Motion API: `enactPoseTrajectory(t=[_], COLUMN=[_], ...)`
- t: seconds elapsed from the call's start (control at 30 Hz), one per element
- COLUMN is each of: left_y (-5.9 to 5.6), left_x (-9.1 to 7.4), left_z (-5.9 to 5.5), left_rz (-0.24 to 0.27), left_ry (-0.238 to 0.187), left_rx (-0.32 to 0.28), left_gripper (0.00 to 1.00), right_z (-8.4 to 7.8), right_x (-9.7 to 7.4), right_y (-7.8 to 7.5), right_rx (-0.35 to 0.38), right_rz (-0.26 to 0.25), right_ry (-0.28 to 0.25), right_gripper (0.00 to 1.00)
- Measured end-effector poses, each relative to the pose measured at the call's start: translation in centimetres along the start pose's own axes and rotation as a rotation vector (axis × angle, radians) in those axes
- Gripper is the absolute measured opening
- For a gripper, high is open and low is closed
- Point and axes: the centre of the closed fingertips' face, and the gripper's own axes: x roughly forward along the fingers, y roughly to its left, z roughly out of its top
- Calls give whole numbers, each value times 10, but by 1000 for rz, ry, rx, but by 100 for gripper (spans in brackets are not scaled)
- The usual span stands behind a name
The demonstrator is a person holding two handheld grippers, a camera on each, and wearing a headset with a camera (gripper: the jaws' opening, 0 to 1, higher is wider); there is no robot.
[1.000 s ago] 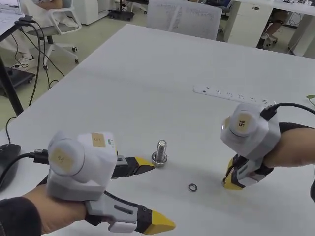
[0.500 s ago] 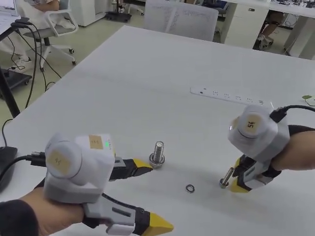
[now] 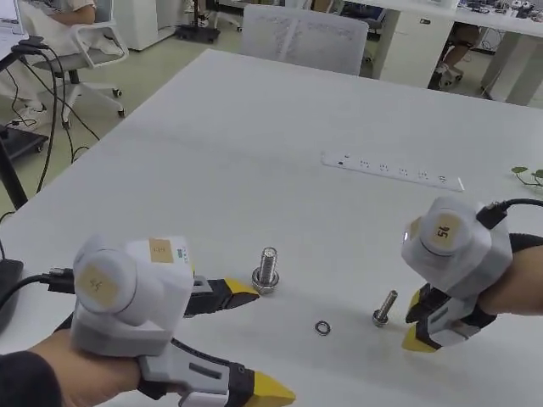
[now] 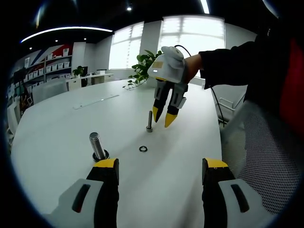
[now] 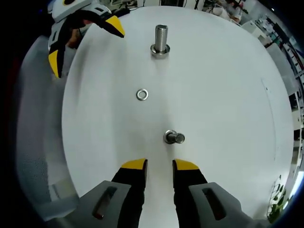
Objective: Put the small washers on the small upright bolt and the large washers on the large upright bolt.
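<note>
- At a white workbench, a person holds a two-jaw gripper in each hand; neither one has hold of anything.
- The left gripper lies low over the near edge of the table, its yellow-tipped jaws spread wide and empty.
- The large upright bolt stands on its head just beyond the tip of one left jaw, close to it but apart. A wide ring sits around its foot.
- In the left gripper view that bolt rises directly ahead of the jaw on the left of the picture, outside the gap between the two jaws.
- The right gripper points steeply down at the table, jaws parted only narrowly and gripping nothing.
- The small upright bolt stands on the table just in front of the right gripper's tips, not touching them.
- In the right gripper view it sits a short way ahead of the gap, slightly toward the jaw on the right of the picture.
- One loose washer lies flat on the bare tabletop between the two bolts, clear of both and of both grippers.
- In the right gripper view the washer lies beyond the small bolt, with the large bolt farther on.
- A white power strip lies well back on the table, and an office chair stands on the floor beyond the table's far left corner.
</note>
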Motion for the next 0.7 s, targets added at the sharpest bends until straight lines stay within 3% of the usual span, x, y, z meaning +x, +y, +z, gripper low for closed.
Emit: enactPoseTrajectory(t=[0.7], left_y=[-1], left_x=[0], left_z=[6], left_rz=[-1], left_ry=[-10], left_rx=[12], left_gripper=[71], right_z=[10], right_x=[-13], right_y=[36], right_rx=[-4], right_rz=[30], right_ry=[-35], right_gripper=[23])
